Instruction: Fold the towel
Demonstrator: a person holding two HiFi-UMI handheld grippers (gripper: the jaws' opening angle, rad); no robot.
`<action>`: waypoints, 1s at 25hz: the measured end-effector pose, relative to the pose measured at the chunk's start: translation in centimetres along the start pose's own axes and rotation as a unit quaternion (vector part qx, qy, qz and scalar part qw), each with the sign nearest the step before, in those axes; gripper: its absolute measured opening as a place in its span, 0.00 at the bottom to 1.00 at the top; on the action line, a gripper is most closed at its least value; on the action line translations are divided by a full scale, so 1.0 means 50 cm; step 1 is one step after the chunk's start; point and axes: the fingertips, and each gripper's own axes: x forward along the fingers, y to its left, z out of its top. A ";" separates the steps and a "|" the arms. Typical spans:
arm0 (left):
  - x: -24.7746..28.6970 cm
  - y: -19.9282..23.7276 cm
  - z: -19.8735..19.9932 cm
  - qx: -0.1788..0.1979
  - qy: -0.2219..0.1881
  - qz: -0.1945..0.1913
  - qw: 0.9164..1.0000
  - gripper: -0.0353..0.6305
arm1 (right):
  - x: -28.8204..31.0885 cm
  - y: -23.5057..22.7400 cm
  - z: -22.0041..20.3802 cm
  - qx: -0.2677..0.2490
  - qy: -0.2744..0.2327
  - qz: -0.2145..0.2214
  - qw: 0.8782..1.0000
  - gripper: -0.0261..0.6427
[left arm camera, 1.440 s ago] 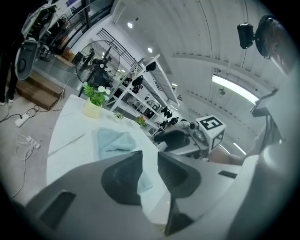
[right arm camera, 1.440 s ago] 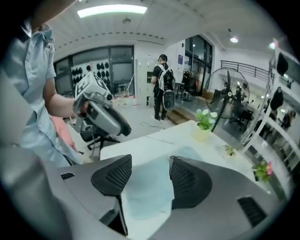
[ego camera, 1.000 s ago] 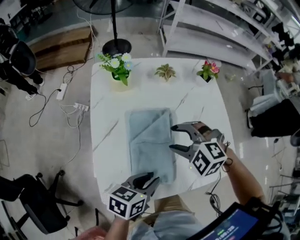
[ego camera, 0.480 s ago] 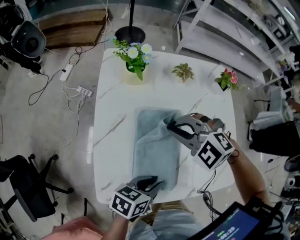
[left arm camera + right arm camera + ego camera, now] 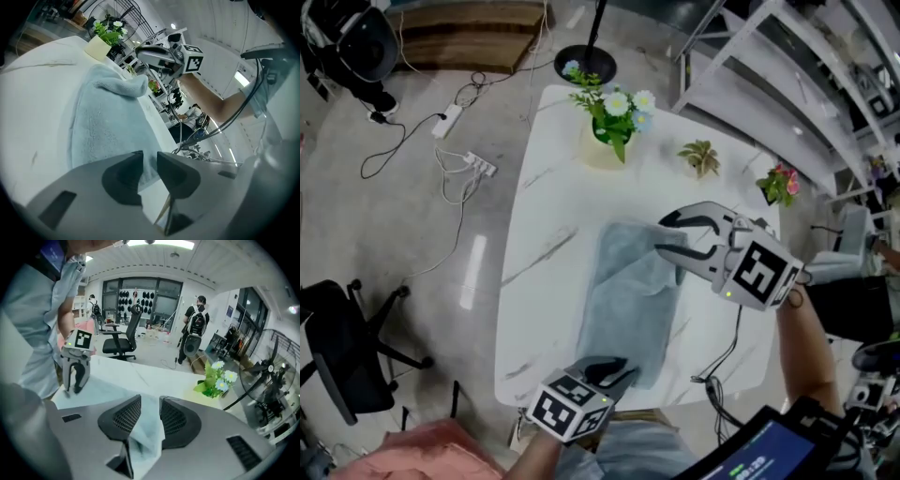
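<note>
A light blue-grey towel (image 5: 628,309) lies lengthwise on the white marble table (image 5: 553,234). My right gripper (image 5: 675,239) is shut on its far right corner, which is bunched and raised off the table. In the right gripper view the cloth (image 5: 147,427) fills the gap between the ribbed pads; these jaws have just been opening a little with the towel still between them. My left gripper (image 5: 614,370) is at the near edge, shut on the towel's near corner (image 5: 149,171). The left gripper view shows the right gripper (image 5: 154,54) at the far end of the towel (image 5: 108,122).
A vase of white and blue flowers (image 5: 609,122), a small green plant (image 5: 701,157) and a pink-flowered pot (image 5: 778,183) line the table's far edge. A cable (image 5: 722,361) crosses the near right corner. An office chair (image 5: 347,337) and a power strip (image 5: 478,167) are on the floor at left.
The right gripper went from open beside the towel's right edge to closed on its far right corner, and has lifted it. The left gripper stayed at the near edge.
</note>
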 end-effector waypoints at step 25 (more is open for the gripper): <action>0.001 0.003 -0.003 -0.007 -0.004 0.009 1.000 0.16 | 0.060 -0.015 -0.027 0.050 -0.007 -0.035 0.998 0.09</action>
